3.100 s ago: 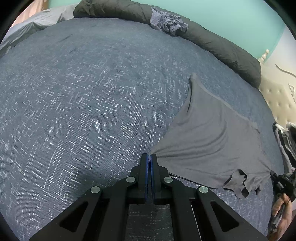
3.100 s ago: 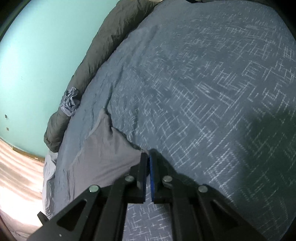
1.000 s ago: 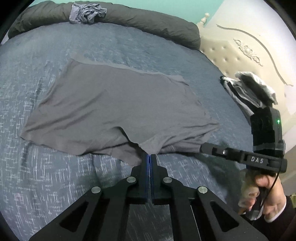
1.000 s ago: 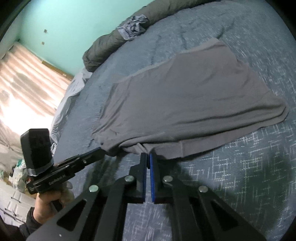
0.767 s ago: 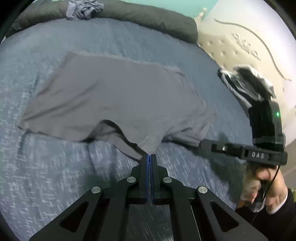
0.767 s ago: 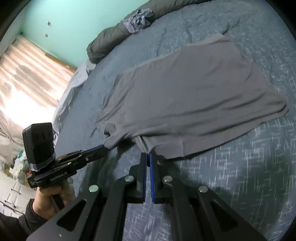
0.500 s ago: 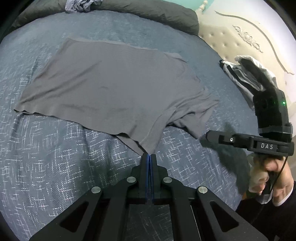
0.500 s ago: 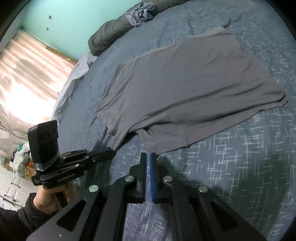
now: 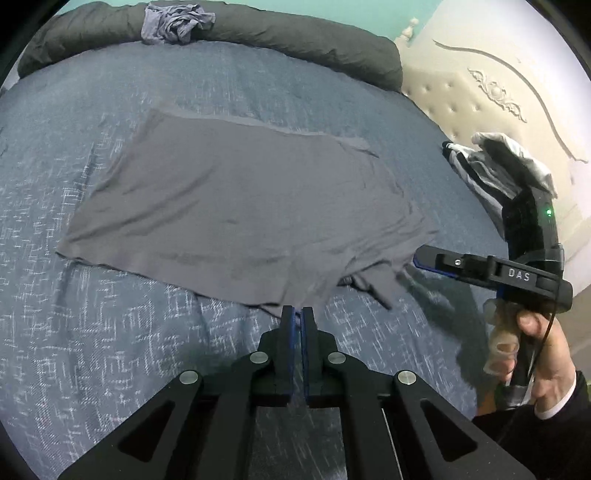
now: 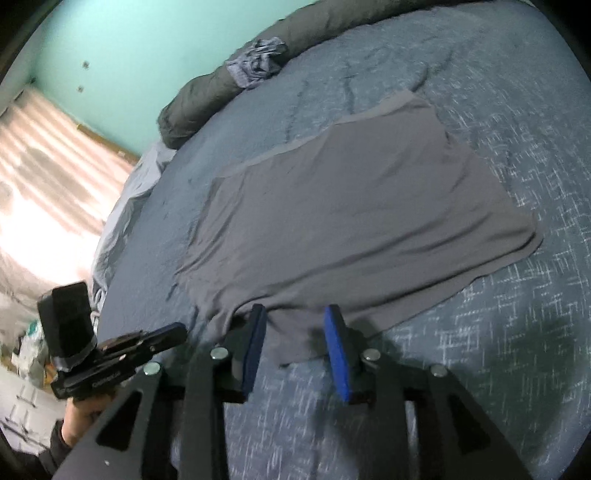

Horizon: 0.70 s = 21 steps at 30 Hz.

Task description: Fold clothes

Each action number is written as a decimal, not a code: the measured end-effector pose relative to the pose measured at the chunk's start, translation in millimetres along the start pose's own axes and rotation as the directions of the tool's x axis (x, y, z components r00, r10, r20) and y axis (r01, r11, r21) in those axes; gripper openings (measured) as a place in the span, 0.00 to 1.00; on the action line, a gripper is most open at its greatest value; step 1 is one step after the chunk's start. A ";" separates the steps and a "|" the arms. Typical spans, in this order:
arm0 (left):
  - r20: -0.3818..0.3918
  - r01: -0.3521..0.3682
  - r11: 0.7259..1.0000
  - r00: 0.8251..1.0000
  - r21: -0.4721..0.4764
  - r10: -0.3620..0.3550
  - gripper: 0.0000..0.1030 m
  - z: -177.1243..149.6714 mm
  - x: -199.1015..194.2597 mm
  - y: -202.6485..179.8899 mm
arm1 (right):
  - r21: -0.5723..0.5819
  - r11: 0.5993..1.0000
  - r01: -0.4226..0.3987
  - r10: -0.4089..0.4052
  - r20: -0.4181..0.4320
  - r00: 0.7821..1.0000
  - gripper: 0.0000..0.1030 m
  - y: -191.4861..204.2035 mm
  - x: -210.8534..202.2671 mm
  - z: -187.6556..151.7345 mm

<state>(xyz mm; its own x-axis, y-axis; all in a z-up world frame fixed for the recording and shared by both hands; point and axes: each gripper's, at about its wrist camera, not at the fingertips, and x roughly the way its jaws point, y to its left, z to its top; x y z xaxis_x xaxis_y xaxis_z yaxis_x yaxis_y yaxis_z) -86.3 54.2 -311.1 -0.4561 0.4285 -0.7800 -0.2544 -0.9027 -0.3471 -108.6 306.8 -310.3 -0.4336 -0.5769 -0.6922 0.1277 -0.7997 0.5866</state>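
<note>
A grey shirt [image 9: 236,206] lies spread flat on the blue patterned bedspread [image 9: 92,332]. My left gripper [image 9: 297,314] is almost shut, its jaws just starting to open by a slit. The shirt's near hem lies at its tips, and I cannot tell whether they still pinch it. My right gripper [image 10: 295,312] is opening, and the shirt's [image 10: 351,221] near corner lies loose on the bed between its blue pads [image 10: 338,350]. In the left wrist view a hand [image 9: 532,332] holds the right gripper [image 9: 419,254] beside the rumpled sleeve. The left gripper [image 10: 177,332] shows at the lower left of the right wrist view.
A dark rolled duvet [image 9: 295,40] runs along the bed's far edge, with a crumpled blue-grey garment [image 9: 173,22] on it. A pile of black and white clothes [image 9: 491,166] sits by the cream headboard [image 9: 480,92]. A pale sheet [image 10: 125,206] hangs off the bed's side.
Both grippers laid the shirt down flat on the bed. The right gripper, shut on the hem before, has opened and let it go. A slit has appeared between the left fingers.
</note>
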 end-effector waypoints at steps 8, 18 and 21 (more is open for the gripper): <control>-0.038 -0.057 0.983 0.997 0.176 0.064 0.19 -3.6 23.5 -23.1 | -0.097 0.990 0.100 -0.105 -0.048 0.993 0.32 5.6 21.9 -0.6; -0.046 -0.104 0.978 0.992 0.182 0.114 0.02 -0.2 33.6 -13.2 | -0.124 0.988 0.089 -0.097 -0.057 0.994 0.01 4.5 24.6 -2.0; -0.005 -0.108 0.983 0.994 0.150 0.110 0.02 5.8 20.2 -6.6 | -0.140 0.987 0.073 -0.079 -0.037 0.996 0.00 11.0 14.9 -0.8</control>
<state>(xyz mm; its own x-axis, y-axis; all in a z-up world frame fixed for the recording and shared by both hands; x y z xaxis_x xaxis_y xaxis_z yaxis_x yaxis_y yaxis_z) -98.8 69.0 -321.6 -0.4774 0.3262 -0.8159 -0.3289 -0.9274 -0.1784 -112.9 289.3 -314.5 -0.4087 -0.5181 -0.7514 0.2198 -0.8549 0.4699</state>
